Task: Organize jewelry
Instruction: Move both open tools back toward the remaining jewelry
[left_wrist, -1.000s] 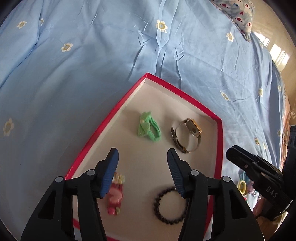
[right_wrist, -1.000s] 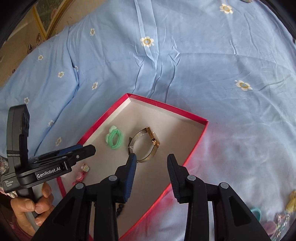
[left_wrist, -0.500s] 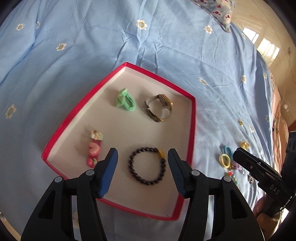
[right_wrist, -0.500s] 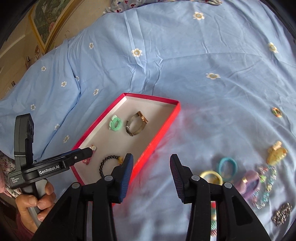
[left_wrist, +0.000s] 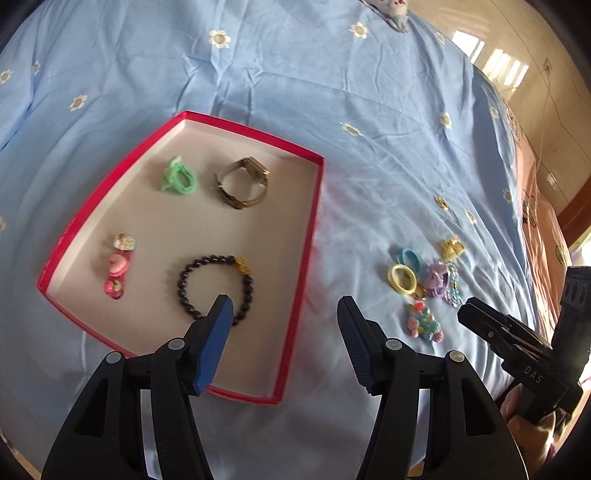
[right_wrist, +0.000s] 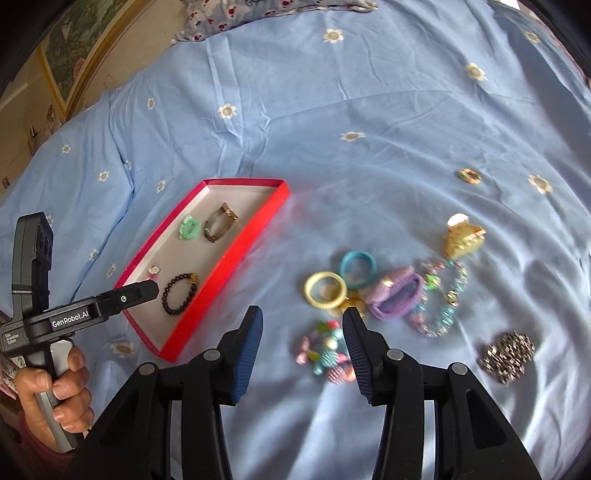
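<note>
Four pieces are lying in the red-rimmed box at frame left: a black bead bracelet, a gold watch, a green scrunchie and a pink clip. The right gripper is hovering, jaws wide and empty, over the loose pile at centre right of its view, likely picking next the knobbly multicoloured charm bracelet (blurred), beside a smooth yellow ring. The left gripper is also gaping, holding nothing.
</note>
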